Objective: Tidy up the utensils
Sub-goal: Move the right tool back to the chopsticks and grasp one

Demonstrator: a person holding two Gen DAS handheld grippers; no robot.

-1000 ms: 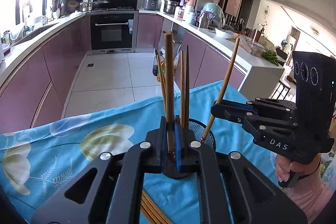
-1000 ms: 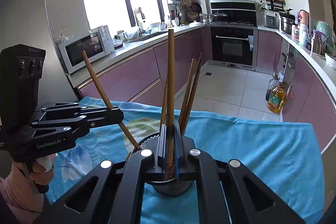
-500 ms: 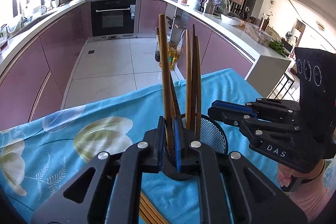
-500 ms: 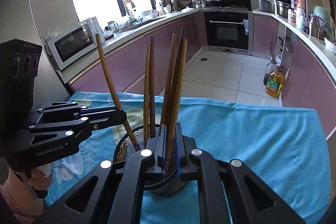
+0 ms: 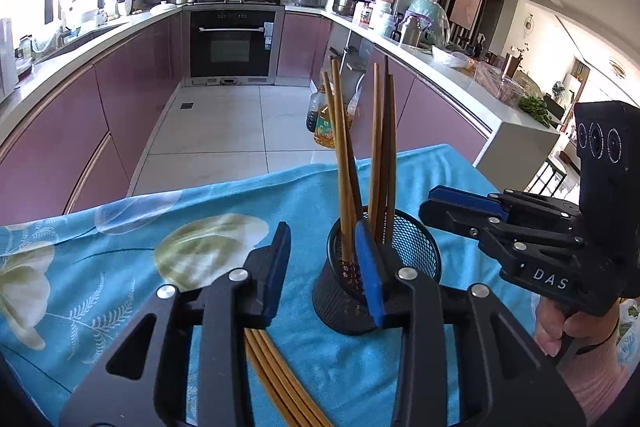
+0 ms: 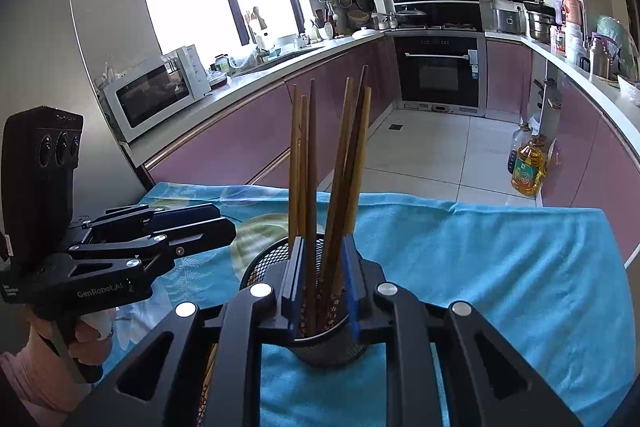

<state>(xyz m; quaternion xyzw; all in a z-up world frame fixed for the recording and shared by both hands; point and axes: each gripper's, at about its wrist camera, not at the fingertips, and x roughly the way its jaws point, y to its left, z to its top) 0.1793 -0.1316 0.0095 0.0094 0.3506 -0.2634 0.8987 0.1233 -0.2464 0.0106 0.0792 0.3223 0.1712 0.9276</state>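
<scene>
A black mesh cup [image 5: 380, 279] stands on the blue cloth and holds several wooden chopsticks [image 5: 382, 147] upright. The cup also shows in the right wrist view [image 6: 276, 259] with the chopsticks [image 6: 304, 163] in it. My left gripper [image 5: 324, 267] is open and empty just in front of the cup. My right gripper [image 6: 320, 281] is open, its jaws standing either side of the chopsticks over the cup. More chopsticks [image 5: 276, 375] lie flat on the cloth under my left gripper.
The table carries a blue floral cloth [image 5: 120, 247] [image 6: 500, 267]. Beyond its far edge lie the kitchen floor, purple cabinets and an oven [image 5: 232, 43]. An oil bottle [image 6: 528, 167] stands on the floor at the right.
Both grippers have opened and let go of their chopsticks, which now stand in the mesh cup. Both grippers have pulled back slightly.
</scene>
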